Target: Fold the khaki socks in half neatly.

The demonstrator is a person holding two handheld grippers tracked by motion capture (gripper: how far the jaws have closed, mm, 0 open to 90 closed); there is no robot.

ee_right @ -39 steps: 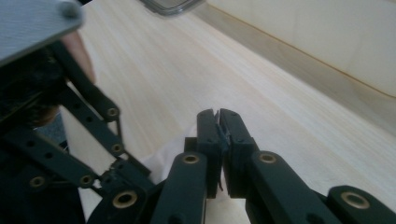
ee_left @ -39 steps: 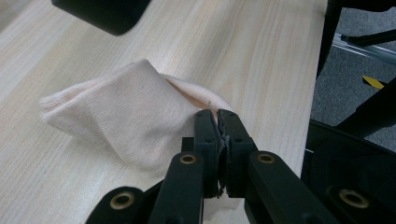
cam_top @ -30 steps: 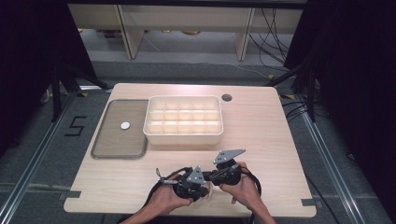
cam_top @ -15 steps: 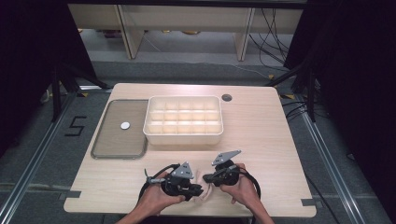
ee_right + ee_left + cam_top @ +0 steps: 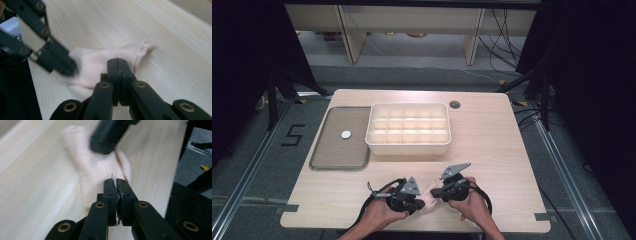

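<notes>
Pale pink cloth (image 5: pixel 428 202) lies bunched on the near edge of a light wooden table (image 5: pixel 492 150), stretched between two hand-held grippers that meet over it. The left gripper (image 5: pixel 418 204), seen from above at the person's left hand (image 5: pixel 379 216), has its black jaws clamped together on one end of the cloth (image 5: pixel 100 170); in its own view the fabric trails away from the closed tips toward the other tool. The right gripper (image 5: pixel 435 192), in the person's right hand (image 5: pixel 472 205), is likewise clenched, its jaws pinching a fold of the cloth (image 5: pixel 105 61) just beside the left tool's tips. Farther back on the table stands a cream compartment tray (image 5: pixel 409 145), with a flat grey tray (image 5: pixel 337 150) just beside it holding a small white disc (image 5: pixel 346 134).
</notes>
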